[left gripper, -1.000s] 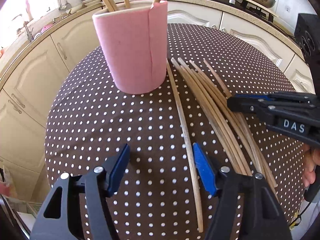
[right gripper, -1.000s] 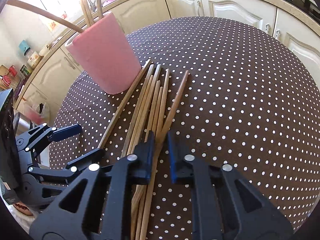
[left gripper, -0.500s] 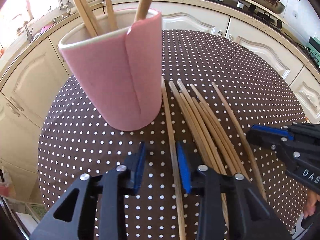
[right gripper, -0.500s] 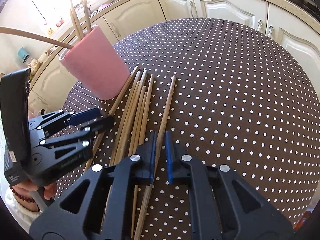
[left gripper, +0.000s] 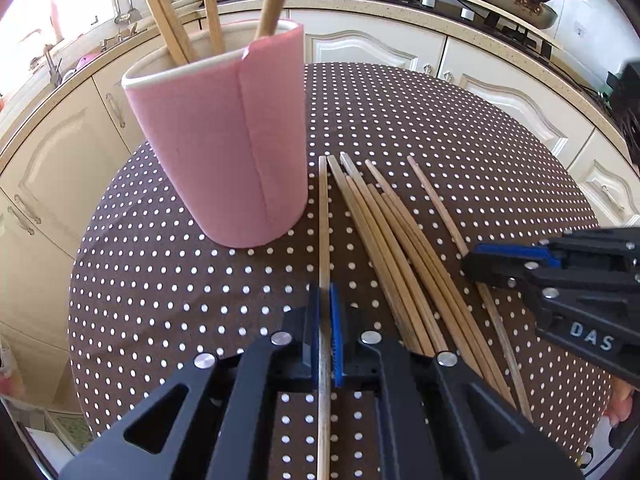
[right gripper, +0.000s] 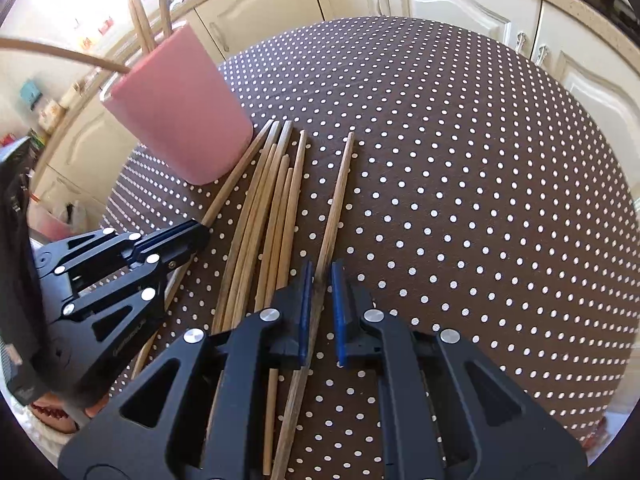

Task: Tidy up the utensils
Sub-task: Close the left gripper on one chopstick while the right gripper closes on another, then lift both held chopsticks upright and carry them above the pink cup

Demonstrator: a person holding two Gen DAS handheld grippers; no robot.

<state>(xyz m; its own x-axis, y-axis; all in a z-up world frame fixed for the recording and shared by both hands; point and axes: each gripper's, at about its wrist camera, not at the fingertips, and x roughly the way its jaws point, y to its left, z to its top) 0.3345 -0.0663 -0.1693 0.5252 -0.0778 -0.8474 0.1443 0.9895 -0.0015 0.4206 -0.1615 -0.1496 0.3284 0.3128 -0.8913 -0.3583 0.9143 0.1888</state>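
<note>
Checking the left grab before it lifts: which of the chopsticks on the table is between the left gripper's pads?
The lone chopstick nearest the pink cup, left of the bundle. The left gripper has just closed on it.

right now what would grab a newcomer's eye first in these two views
A pink cup with several chopsticks standing in it sits at the back left of the brown polka-dot tablecloth. Beside it lies a fan of loose wooden chopsticks. Each gripper has closed its jaws on one: the left gripper on the stick nearest the cup, the right gripper on the outermost, darker stick.
</note>
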